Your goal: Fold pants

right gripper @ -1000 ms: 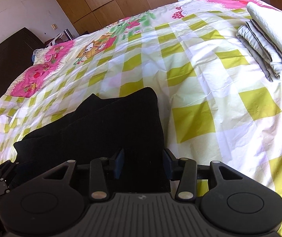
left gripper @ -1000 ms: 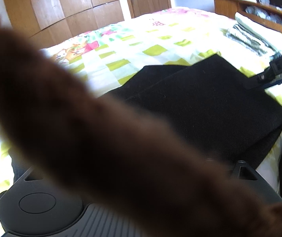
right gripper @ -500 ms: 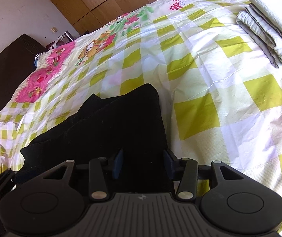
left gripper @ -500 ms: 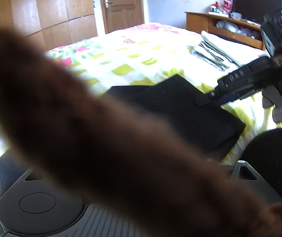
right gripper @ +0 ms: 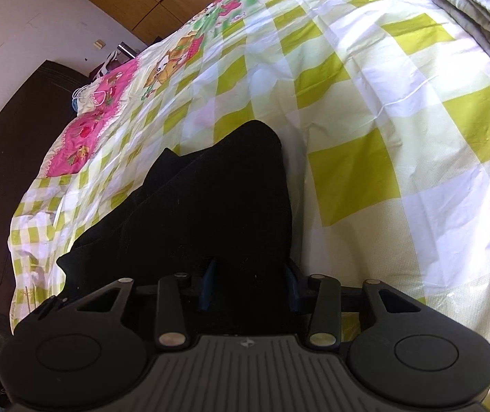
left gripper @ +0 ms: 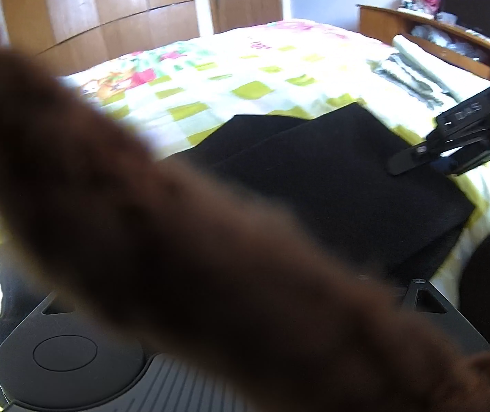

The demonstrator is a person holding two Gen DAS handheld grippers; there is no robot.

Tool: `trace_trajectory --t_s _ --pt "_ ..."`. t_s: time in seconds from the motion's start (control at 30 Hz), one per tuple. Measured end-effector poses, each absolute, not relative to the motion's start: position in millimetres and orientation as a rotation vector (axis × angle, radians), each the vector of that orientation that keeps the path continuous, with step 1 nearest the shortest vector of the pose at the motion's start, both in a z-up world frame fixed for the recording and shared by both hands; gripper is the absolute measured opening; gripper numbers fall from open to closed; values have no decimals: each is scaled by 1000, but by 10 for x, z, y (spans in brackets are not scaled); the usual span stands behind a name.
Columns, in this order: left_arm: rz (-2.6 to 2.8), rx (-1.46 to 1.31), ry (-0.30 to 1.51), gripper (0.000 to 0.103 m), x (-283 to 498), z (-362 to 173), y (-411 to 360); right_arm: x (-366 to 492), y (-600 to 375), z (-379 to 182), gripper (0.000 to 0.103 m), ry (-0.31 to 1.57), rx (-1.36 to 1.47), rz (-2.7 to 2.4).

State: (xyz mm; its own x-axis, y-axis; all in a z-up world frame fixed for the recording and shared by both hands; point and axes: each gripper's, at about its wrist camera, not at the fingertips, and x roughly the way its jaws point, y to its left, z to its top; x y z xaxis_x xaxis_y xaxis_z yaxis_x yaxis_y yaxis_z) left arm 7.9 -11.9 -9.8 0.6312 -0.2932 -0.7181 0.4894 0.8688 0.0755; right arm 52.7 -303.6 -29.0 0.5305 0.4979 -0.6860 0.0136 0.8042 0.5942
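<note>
On the checked bed (right gripper: 399, 110) lie the folded black pants (right gripper: 217, 206); the right gripper (right gripper: 250, 283), marked "DAS", hovers over them, fingers (right gripper: 208, 279) apart, empty; left gripper's fingers hidden behind a brown blur (left gripper: 176, 240).

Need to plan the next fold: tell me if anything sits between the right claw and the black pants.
Nothing visible does. The right claw is open, its fingers astride the near edge of the folded black pants on the checked bedsheet.
</note>
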Motion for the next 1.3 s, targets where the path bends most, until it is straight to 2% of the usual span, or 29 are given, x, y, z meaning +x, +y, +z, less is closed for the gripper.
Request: trace_trajectory --t_s 0.07,0.17,0.7,0.73,0.8,0.9,1.1,1.3 --pt "-479 260 769 89 49 -71 -123 512 -3021 -261 45 975 581 333" --pt "-472 291 755 89 44 -40 -127 528 -3053 -284 45 974 588 353" --pt "-460 251 742 89 192 -102 -251 824 -3265 -681 52 983 745 510" --pt "-450 245 744 89 204 -115 -263 846 -3273 -683 51 983 756 521" --pt "-435 235 743 89 208 -112 -263 807 -3292 -613 35 964 776 541" --pt "-404 243 741 89 209 -101 -239 687 -3296 -458 32 914 776 566" --pt "-363 300 785 93 292 -209 -350 730 -3282 -536 29 950 848 449" --pt "-421 306 731 93 124 -84 -373 512 -3375 -129 28 887 829 406"
